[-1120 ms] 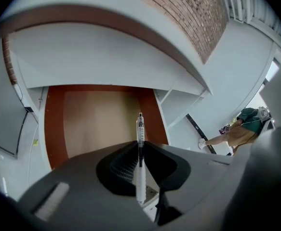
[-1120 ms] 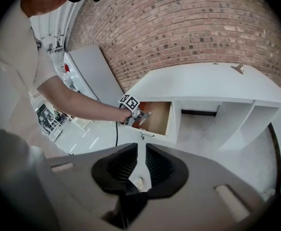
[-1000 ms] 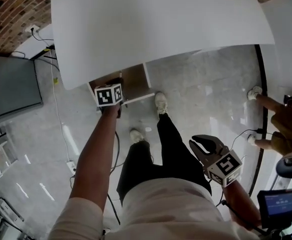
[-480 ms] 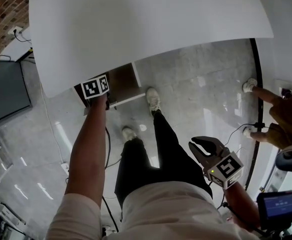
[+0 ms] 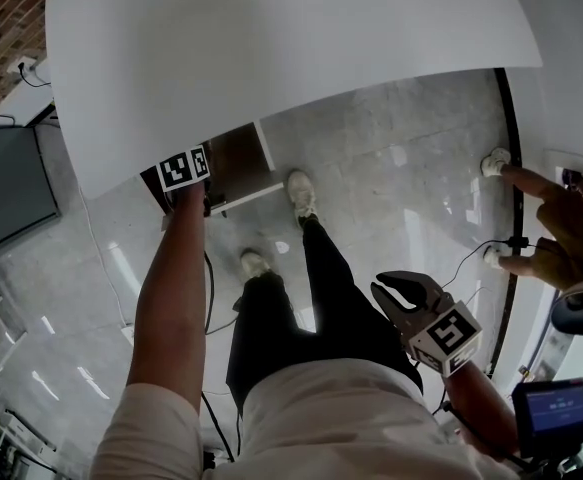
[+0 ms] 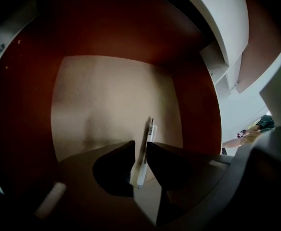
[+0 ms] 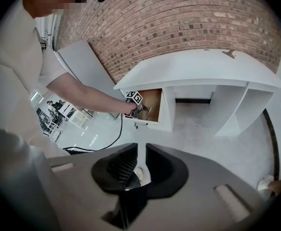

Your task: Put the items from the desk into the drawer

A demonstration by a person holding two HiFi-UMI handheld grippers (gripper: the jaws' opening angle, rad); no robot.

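Note:
The white desk [image 5: 291, 48] fills the top of the head view, with its brown drawer [image 5: 241, 158] pulled open below the front edge. My left gripper [image 6: 140, 150] reaches into the drawer; only its marker cube [image 5: 183, 166] shows from above. Its jaws stand close together on a white pen [image 6: 147, 143], which runs along the gap over the tan drawer floor [image 6: 111, 100]. My right gripper [image 5: 391, 293] hangs low beside my hip, shut and empty. The right gripper view shows the left gripper [image 7: 136, 107] at the open drawer [image 7: 152, 105].
Another person's hands [image 5: 561, 238] reach in at the right edge. A dark screen [image 5: 1, 183] stands at the left. A small device with a lit display [image 5: 556, 408] sits at the lower right. Cables trail over the grey floor [image 5: 411, 168]. A brick wall [image 7: 179, 18] backs the desk.
My left arm has pushed the gripper up and left, deeper into the drawer under the desk edge. The right gripper has stayed in place.

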